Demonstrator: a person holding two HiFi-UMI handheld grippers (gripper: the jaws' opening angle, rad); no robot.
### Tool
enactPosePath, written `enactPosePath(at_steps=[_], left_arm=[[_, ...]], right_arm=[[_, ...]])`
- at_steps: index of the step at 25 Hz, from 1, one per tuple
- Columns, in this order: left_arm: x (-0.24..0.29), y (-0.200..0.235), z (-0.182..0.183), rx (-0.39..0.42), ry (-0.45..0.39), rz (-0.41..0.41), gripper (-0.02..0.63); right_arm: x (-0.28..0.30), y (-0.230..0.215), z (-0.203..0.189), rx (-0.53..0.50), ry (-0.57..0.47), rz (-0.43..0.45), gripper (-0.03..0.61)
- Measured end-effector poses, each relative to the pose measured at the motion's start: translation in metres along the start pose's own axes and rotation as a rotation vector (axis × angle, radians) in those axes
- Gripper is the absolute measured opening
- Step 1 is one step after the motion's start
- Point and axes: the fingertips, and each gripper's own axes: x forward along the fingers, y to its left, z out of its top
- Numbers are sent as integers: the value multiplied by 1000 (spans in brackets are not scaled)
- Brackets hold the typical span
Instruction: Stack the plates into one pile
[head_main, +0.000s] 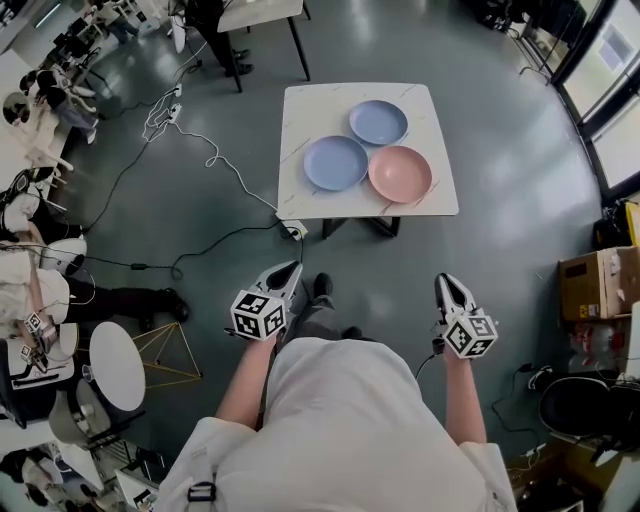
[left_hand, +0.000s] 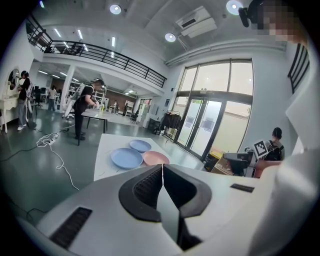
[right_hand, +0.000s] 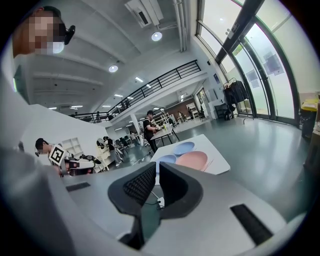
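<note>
Three plates lie side by side on a white square table (head_main: 300, 130): a blue plate (head_main: 336, 162) at the near left, a second blue plate (head_main: 378, 122) farther back, and a pink plate (head_main: 400, 174) at the near right. None rests on another. Both grippers hang over the floor, well short of the table. My left gripper (head_main: 293, 267) is shut and holds nothing; in its own view the gripper (left_hand: 162, 165) points at the plates (left_hand: 126, 158). My right gripper (head_main: 445, 280) is shut too, its jaws nearly touching and bare, and the gripper (right_hand: 156, 164) faces the pink plate (right_hand: 192, 160).
A white cable (head_main: 205, 150) and a power strip (head_main: 294, 230) lie on the floor left of the table. A cardboard box (head_main: 598, 283) stands at the right. A small round white table (head_main: 117, 365) and seated people are at the left. Another table (head_main: 262, 14) stands beyond.
</note>
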Motion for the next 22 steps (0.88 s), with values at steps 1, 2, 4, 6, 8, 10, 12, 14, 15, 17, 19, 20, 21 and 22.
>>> enactPosePath(at_steps=[1, 2, 4, 6, 8, 10, 12, 14, 15, 17, 19, 20, 21, 22], left_arm=[[3, 3, 3, 2, -1, -2, 18], [7, 5, 5, 5, -1, -5, 18], [18, 10, 11, 14, -1, -13, 18], [30, 16, 17, 21, 4, -22, 18], [41, 23, 23, 23, 11, -29, 18], [49, 31, 30, 22, 13, -36, 18], [57, 40, 36, 22, 18, -44, 18], [65, 47, 41, 25, 25, -53, 18], [70, 51, 43, 28, 29, -57, 18], [80, 58, 46, 30, 38, -64, 18], [88, 65, 49, 28, 44, -70, 18], [92, 69, 50, 25, 47, -73, 18], [95, 73, 52, 22, 48, -75, 18], [98, 78, 53, 18, 49, -77, 18]], right_arm=[[4, -1, 2, -3, 0, -1, 37], [9, -3, 4, -6, 0, -3, 37], [19, -7, 8, -13, 1, -6, 37], [30, -10, 13, -15, 1, -9, 37], [40, -11, 17, -15, 4, -12, 37], [52, -11, 20, -14, 10, -16, 37], [63, -11, 22, -10, 14, -24, 37], [74, -13, 25, -5, 16, -32, 37], [79, -15, 26, -4, 18, -35, 37], [89, -18, 28, -4, 25, -38, 37], [97, -19, 27, -5, 35, -40, 37], [102, -19, 27, -6, 40, -42, 37], [106, -19, 28, -6, 43, -44, 37], [111, -19, 29, -5, 45, -47, 37]])
